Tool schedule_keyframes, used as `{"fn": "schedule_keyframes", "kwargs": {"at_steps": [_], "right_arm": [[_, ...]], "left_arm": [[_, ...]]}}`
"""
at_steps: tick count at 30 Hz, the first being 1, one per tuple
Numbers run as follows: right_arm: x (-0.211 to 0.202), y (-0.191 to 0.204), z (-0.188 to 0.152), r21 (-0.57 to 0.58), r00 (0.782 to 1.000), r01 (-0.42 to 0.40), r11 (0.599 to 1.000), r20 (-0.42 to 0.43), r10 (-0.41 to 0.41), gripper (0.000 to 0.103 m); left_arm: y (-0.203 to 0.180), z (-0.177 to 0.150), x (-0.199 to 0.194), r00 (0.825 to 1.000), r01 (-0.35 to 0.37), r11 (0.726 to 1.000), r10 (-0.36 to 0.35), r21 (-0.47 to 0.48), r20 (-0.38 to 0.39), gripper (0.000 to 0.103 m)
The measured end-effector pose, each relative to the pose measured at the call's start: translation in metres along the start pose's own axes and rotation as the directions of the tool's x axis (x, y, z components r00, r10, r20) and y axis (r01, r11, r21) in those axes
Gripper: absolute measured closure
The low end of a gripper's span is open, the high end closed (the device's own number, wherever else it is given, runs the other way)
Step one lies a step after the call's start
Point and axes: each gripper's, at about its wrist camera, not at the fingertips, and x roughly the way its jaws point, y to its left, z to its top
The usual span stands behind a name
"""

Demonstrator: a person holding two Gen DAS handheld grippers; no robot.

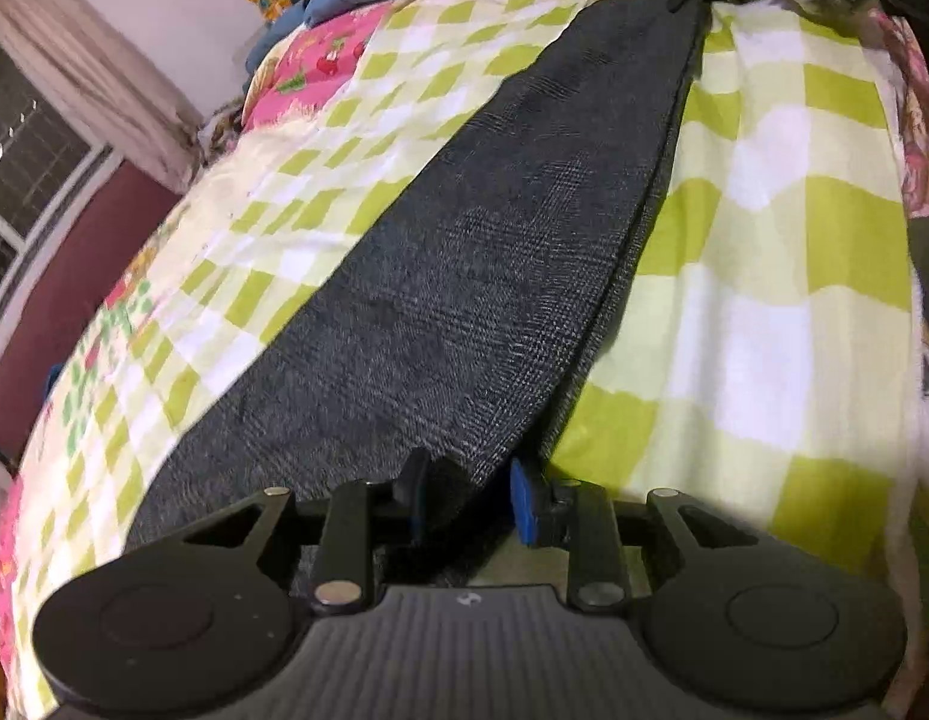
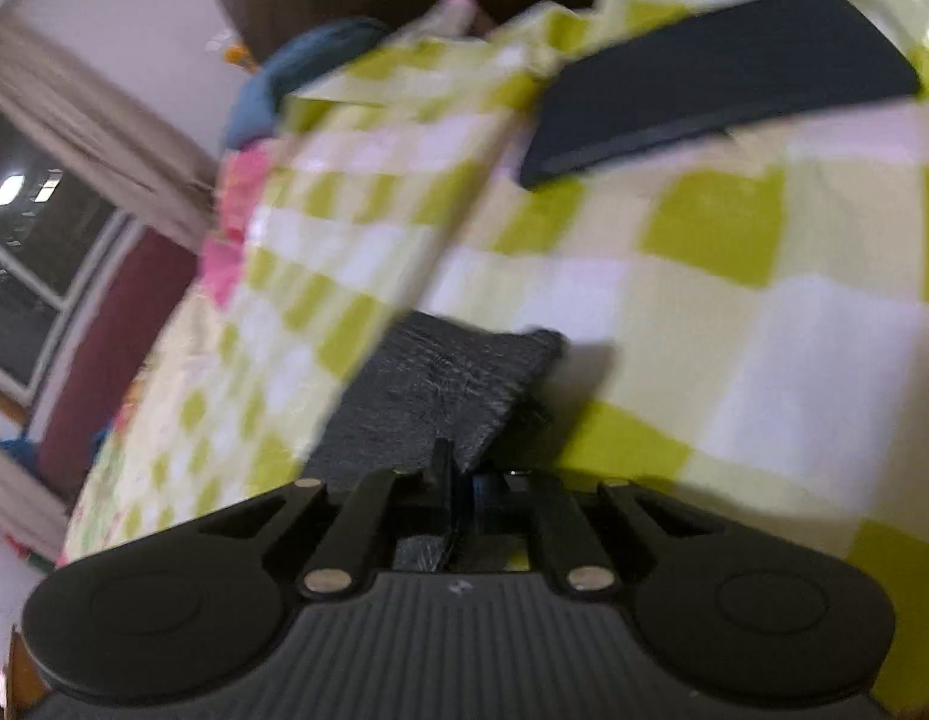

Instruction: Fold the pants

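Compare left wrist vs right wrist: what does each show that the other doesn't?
Left wrist only: the pants run as one long dark strip from the left gripper, its jaws apart around the near edge, toward the far end. Right wrist only: the right gripper shut on a lifted pants corner. Both: the green checked sheet and window.

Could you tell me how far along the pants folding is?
Done: the pants lie in a long narrow strip on the checked sheet, apparently leg on leg. In hand: the right gripper is shut on one end, while the left gripper straddles an edge, jaws apart. Left: folding the length over.
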Motion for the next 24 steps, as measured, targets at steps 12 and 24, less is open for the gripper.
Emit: {"fn": "schedule_keyframes", "kwargs": {"at_steps": [12, 24], "right_arm": [[-0.032, 0.019, -0.021, -0.084, 0.999, -0.033, 0.996, 0.009, 0.033, 0.074], [-0.039, 0.027, -0.048, -0.111, 0.998, -0.040, 0.993, -0.047, 0.035, 0.067]], "left_arm": [[0.019, -0.023, -0.042, 0.998, -0.068, 0.996, 0.069, -0.049, 0.005, 0.058], [0.040, -0.068, -0.046, 0.985, -0.087, 0.993, 0.075, -0.073, -0.154, 0.052]]}}
